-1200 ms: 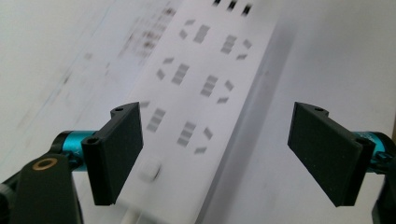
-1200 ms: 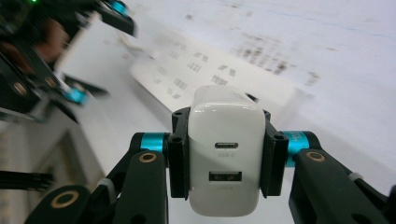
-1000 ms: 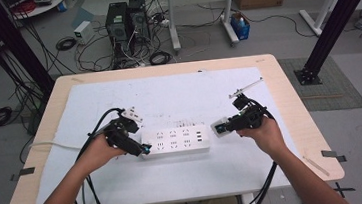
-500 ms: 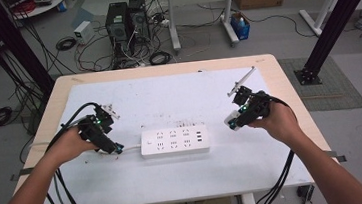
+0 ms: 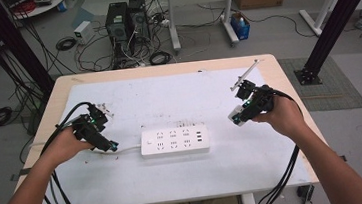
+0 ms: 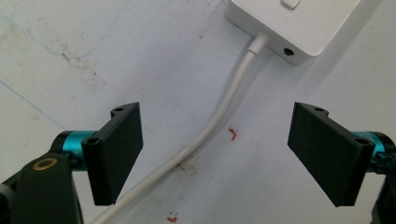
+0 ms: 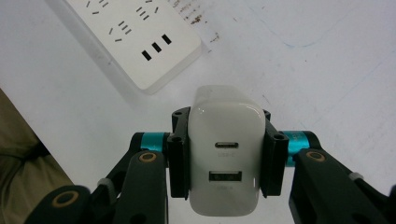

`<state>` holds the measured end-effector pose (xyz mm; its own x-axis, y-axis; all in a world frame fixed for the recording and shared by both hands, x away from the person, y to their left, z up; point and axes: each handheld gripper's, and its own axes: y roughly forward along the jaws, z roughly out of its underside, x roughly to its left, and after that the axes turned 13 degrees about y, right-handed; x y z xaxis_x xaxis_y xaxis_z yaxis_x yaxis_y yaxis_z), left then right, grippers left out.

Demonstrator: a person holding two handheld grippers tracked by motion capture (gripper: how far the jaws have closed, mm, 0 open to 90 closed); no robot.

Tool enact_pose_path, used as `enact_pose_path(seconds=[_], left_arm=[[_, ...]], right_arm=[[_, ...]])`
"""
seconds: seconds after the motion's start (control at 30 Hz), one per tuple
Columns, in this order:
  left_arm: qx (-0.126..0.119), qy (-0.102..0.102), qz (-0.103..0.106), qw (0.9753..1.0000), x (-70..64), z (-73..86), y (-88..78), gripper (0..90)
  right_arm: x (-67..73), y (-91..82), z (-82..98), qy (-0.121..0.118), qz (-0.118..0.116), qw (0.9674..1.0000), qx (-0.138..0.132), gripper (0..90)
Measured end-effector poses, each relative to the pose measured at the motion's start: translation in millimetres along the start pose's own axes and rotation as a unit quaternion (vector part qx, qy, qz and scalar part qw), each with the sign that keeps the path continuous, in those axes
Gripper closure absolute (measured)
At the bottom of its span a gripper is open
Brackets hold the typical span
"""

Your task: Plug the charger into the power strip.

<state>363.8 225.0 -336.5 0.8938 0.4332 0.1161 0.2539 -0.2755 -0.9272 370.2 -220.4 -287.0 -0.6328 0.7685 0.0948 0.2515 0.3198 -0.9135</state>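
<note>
One white power strip (image 5: 174, 142) lies near the middle of the counter (image 5: 168, 93), on the white sheet that covers most of it. One white charger block (image 7: 225, 158) is clamped in the right claw (image 5: 243, 113), which hangs above the counter well to the right of the strip; in the right gripper view its two black pads (image 7: 179, 156) press on the block's sides, and its face shows two ports, one oval and one rectangular. The left claw (image 5: 107, 145) stands open and empty just left of the strip. In the left gripper view its pads are wide apart, with the strip's one white cord (image 6: 219, 116) running along the counter below them up to the strip's end.

On the strip I count three slots at its right end; the other socket holes are too small to count surely from above. The charger's prongs face away and cannot be seen. The cord's far end is cut off at the bottom of the left gripper view. Small red marks (image 6: 232, 134) on the sheet are too faint to read.

A second ago both claws were close against the strip's two ends. Now the left has drawn off to the left, and the right has lifted away with the block. The strip lies where it did.
</note>
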Motion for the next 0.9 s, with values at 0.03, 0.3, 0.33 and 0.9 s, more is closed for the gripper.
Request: enact_pose_path(seconds=[0.03,0.3,0.33,0.9], left_arm=[[-0.003,0.004,0.001,1.0000,-0.2,-0.2,-0.4,18.2],[-0.006,0.017,-0.001,0.9998,2.4,3.6,-3.7,18.2],[-0.008,0.014,-0.005,0.9998,2.2,4.0,-3.6,18.2],[-0.008,0.034,-0.016,0.9993,-10.0,16.5,21.1,18.2]], right_arm=[[0.6,0.2,-0.3,0.000,0.001,1.0000,0.001,62.3],[2.4,3.9,-5.1,-0.005,-0.009,0.9999,0.010,62.2],[2.4,3.9,-5.1,-0.005,-0.009,0.9999,0.010,62.2],[28.4,36.3,-53.6,-0.087,-0.042,0.9934,0.062,62.3]])
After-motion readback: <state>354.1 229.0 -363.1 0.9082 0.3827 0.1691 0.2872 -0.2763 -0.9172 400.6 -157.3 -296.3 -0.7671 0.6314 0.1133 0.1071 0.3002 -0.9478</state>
